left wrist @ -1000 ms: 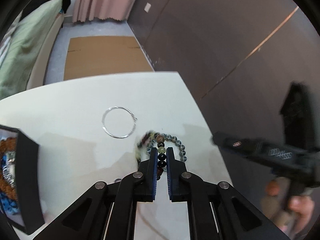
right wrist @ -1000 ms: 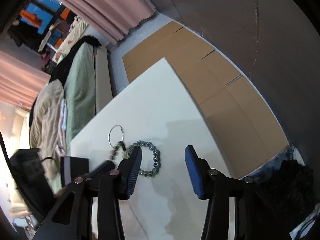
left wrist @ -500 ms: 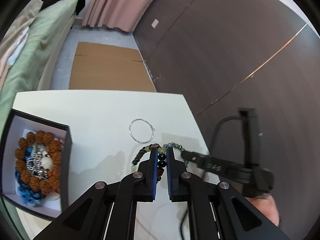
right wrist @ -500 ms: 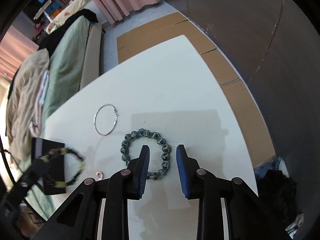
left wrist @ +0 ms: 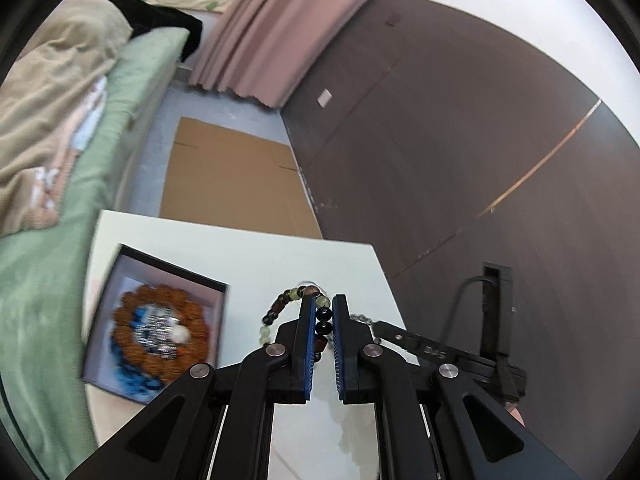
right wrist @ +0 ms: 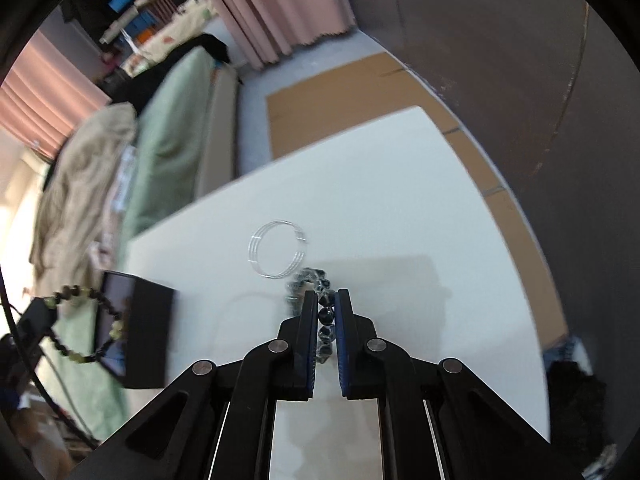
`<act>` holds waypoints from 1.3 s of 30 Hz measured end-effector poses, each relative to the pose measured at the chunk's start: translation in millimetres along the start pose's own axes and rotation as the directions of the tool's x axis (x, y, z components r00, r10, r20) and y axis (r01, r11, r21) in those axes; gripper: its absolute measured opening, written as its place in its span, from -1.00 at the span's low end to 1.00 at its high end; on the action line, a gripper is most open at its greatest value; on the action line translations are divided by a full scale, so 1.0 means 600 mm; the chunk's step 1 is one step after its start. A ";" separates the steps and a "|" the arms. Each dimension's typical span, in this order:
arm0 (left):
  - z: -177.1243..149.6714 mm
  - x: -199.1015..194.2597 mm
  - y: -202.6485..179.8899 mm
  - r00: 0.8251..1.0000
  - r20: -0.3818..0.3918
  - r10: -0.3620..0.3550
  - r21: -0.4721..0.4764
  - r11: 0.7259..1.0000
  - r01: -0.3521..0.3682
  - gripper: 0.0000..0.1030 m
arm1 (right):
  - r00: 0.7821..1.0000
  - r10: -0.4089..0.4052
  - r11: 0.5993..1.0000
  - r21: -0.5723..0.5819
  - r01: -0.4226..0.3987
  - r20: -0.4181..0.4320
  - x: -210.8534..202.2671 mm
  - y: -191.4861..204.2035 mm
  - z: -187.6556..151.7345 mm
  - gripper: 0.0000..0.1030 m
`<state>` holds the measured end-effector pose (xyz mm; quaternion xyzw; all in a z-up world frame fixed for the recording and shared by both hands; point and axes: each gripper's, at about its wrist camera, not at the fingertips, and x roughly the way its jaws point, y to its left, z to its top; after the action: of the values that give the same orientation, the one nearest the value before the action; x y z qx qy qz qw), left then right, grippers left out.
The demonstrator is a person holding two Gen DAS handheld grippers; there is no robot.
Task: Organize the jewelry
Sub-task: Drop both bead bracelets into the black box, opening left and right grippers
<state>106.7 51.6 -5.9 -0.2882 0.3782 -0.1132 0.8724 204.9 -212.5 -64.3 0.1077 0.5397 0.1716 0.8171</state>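
My left gripper point(left wrist: 321, 312) is shut on a mixed bead bracelet point(left wrist: 280, 308) of dark, amber and pale green beads, held above the white table point(left wrist: 256, 256) to the right of the black jewelry box point(left wrist: 154, 324). The same bracelet hangs at the left of the right wrist view point(right wrist: 86, 324). The box holds a brown bead bracelet, blue beads and a silver piece. My right gripper point(right wrist: 326, 308) is shut on a grey-blue bead bracelet point(right wrist: 316, 280) at the table surface. A thin silver hoop point(right wrist: 278, 254) lies just beyond it.
The black box point(right wrist: 140, 332) stands near the table's left edge. The table's right edge point(right wrist: 516, 264) drops to a floor with flat cardboard point(right wrist: 352, 92). A green bed point(left wrist: 60, 240) lies to the left. A dark wall is at the right.
My left gripper has lifted the mixed bead bracelet and carried it left toward the box. My right gripper has closed on the grey-blue bead bracelet.
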 end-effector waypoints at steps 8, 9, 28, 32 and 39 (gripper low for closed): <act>0.013 -0.039 0.048 0.998 0.038 0.049 -0.038 0.998 -0.048 -0.85 | 0.991 0.123 0.992 -0.008 -0.123 0.053 -0.021 0.045 -0.006 -0.81; 0.013 -0.041 0.051 0.998 0.038 0.051 -0.042 0.998 -0.049 -0.85 | 0.988 0.141 0.990 -0.009 -0.140 0.059 -0.024 0.050 -0.008 -0.81; 0.039 -0.090 0.123 0.980 0.088 0.179 -0.155 0.974 -0.164 0.09 | 0.920 0.381 0.920 -0.135 -0.368 0.088 -0.040 0.196 -0.011 -0.81; 0.046 -0.102 0.138 0.978 0.103 0.181 -0.179 0.971 -0.161 0.09 | 0.904 0.424 0.897 -0.164 -0.411 0.057 -0.028 0.229 -0.016 -0.81; 0.054 -0.112 0.149 0.975 0.125 0.184 -0.195 0.968 -0.158 0.14 | 0.906 0.422 0.890 -0.200 -0.409 0.026 -0.005 0.281 -0.021 -0.47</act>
<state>82.3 165.5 -0.7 -0.3410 0.3476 0.0189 0.8732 164.4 -59.1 -6.0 0.1480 0.4569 0.3893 0.7860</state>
